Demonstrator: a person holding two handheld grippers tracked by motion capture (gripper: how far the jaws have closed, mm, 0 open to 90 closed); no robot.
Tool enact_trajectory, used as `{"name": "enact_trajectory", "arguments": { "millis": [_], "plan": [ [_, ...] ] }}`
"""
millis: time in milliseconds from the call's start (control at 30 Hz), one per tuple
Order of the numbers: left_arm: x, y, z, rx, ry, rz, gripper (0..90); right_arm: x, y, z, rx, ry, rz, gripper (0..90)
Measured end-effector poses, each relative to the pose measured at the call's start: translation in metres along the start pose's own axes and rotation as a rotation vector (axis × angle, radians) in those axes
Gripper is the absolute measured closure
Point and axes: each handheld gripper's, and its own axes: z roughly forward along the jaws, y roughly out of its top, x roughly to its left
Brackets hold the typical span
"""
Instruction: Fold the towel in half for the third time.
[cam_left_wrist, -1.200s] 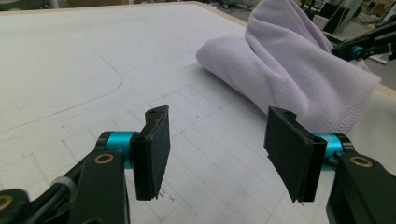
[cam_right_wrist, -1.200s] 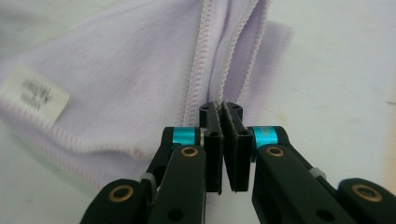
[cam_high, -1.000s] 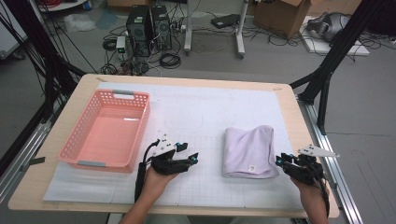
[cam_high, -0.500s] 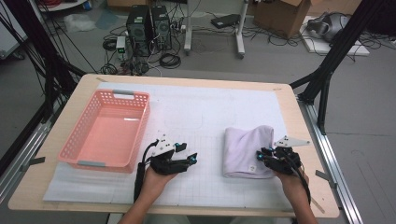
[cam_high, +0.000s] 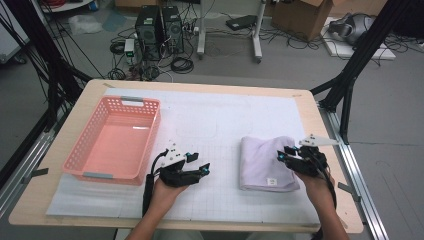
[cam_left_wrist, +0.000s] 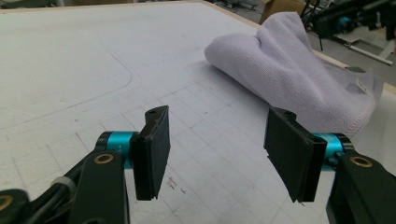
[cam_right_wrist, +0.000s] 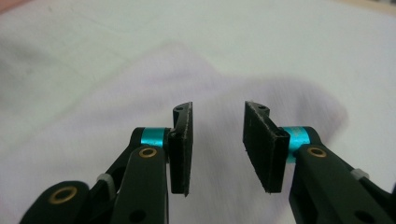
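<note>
Your right tool sits over the right edge of the folded towel, jaws parted with a clear gap and nothing between them. In the right gripper view the pale lilac cloth spreads blurred beneath and beyond the jaws of that tool; whether the pads touch the fabric, you cannot tell from here.

Your left tool rests low over the white gridded mat on the desk, well apart from the towel. Its jaws stand wide open and empty. In the left gripper view this tool points across bare grid lines, with the towel lying farther off to the upper right, folded thick, a small tag at its near corner. Your right tool shows past the towel's far end.

Towel position: right half of the mat, near your edge of the desk, lying flat, folded into a rough rectangle.

A pink basket stands on the left part of the mat, just beside your left hand, with nothing in it.
</note>
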Motion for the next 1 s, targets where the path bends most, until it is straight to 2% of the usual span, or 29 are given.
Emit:
{"name": "enact_trajectory", "arguments": {
  "millis": [100, 233, 333, 500, 567, 667, 767, 800, 833, 900, 1000],
  "plan": [
    [0.000, 0.000, -0.001, 0.002, 0.000, 0.002, 41.1, 0.001, 0.017, 0.018, 0.000, 0.015, 0.000, 56.2],
    [0.000, -0.001, -0.001, 0.005, 0.000, 0.004, 41.0, -0.002, 0.029, 0.037, 0.000, 0.032, 0.041, 52.7],
    [0.001, -0.001, -0.001, 0.004, 0.004, 0.005, 40.9, -0.003, 0.034, 0.051, 0.033, 0.026, 0.056, 51.6],
    [0.002, -0.001, -0.002, 0.004, 0.005, 0.003, 40.9, -0.002, 0.038, 0.075, 0.097, 0.007, 0.041, 51.7],
    [0.002, -0.001, -0.003, 0.005, 0.005, 0.002, 40.8, -0.001, 0.038, 0.083, 0.141, -0.005, 0.009, 52.9],
    [0.002, -0.001, -0.003, 0.006, 0.005, 0.003, 40.9, 0.001, 0.035, 0.093, 0.189, 0.009, -0.016, 59.9],
    [0.003, -0.001, -0.002, 0.007, 0.003, 0.002, 40.9, 0.006, 0.036, 0.098, 0.202, 0.043, -0.067, 80.2],
    [0.003, -0.001, -0.002, 0.005, 0.003, -0.004, 40.9, 0.008, 0.039, 0.098, 0.205, 0.045, -0.084, 82.7],
    [0.003, -0.001, -0.002, 0.006, 0.005, -0.003, 40.9, 0.011, 0.041, 0.097, 0.197, 0.051, -0.093, 83.6],
    [0.003, -0.001, -0.002, 0.006, 0.006, -0.002, 40.9, 0.017, 0.046, 0.094, 0.142, 0.082, -0.114, 83.8],
    [0.003, -0.001, -0.003, 0.007, 0.008, -0.003, 40.9, 0.025, 0.050, 0.097, 0.116, 0.109, -0.159, 83.2]
  ]
}}
